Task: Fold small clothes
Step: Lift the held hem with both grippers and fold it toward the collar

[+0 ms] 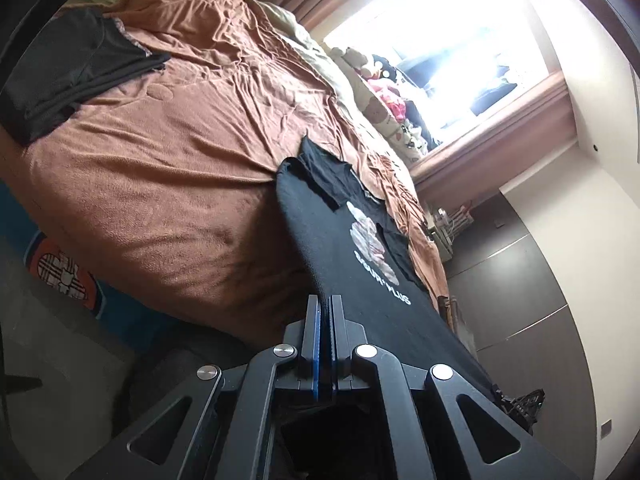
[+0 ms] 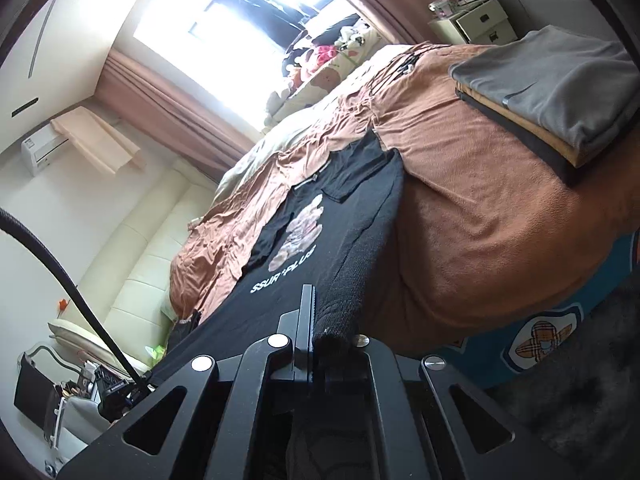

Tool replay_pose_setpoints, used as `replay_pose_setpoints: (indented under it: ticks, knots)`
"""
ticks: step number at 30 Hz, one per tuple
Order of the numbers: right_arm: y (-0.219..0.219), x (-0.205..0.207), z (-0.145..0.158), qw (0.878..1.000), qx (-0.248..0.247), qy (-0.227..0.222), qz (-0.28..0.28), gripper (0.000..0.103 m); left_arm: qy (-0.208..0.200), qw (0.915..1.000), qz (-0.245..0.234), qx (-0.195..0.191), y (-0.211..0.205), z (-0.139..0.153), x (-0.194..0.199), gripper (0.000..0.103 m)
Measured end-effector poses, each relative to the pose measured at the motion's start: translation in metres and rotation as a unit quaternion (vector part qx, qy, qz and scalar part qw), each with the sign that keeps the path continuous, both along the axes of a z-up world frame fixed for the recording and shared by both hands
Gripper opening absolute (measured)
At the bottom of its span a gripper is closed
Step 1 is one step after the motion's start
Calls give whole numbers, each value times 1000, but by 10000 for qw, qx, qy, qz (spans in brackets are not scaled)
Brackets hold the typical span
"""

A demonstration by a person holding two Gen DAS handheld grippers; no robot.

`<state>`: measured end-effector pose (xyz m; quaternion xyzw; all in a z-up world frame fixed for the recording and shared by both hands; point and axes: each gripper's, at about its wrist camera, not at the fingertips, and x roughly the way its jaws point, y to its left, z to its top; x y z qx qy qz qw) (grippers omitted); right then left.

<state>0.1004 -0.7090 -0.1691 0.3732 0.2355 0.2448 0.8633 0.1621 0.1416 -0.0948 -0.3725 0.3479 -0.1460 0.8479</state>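
Observation:
A black T-shirt (image 1: 340, 236) with a pale print and white lettering stretches from both grippers out onto the brown bedspread (image 1: 160, 168). My left gripper (image 1: 325, 312) is shut on the shirt's near hem at one corner. In the right wrist view the same T-shirt (image 2: 320, 248) runs up toward the bed, and my right gripper (image 2: 316, 304) is shut on its other hem corner, with bunched cloth covering one finger. The shirt's sleeves and collar lie flat on the bed at the far end.
A dark folded pile (image 1: 76, 76) sits on the bed at the left. A stack of grey, tan and black folded clothes (image 2: 560, 92) rests at the right bed edge. Plush toys (image 1: 384, 96) line the window side. A patterned rug (image 2: 536, 344) lies below the bed.

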Motion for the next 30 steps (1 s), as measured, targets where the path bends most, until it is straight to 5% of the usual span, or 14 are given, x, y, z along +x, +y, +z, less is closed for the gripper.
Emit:
replay_pose_setpoints:
  ticks: [16,30]
  knots:
    - [-16,-34,12,9990,-72,-449,-2,0,-564,9982,-55,-205,5,40,-42,3]
    - [-14,-3,14,9993,-125,-337,-68,0,-489,9983,2,-312,13,34,-15,3]
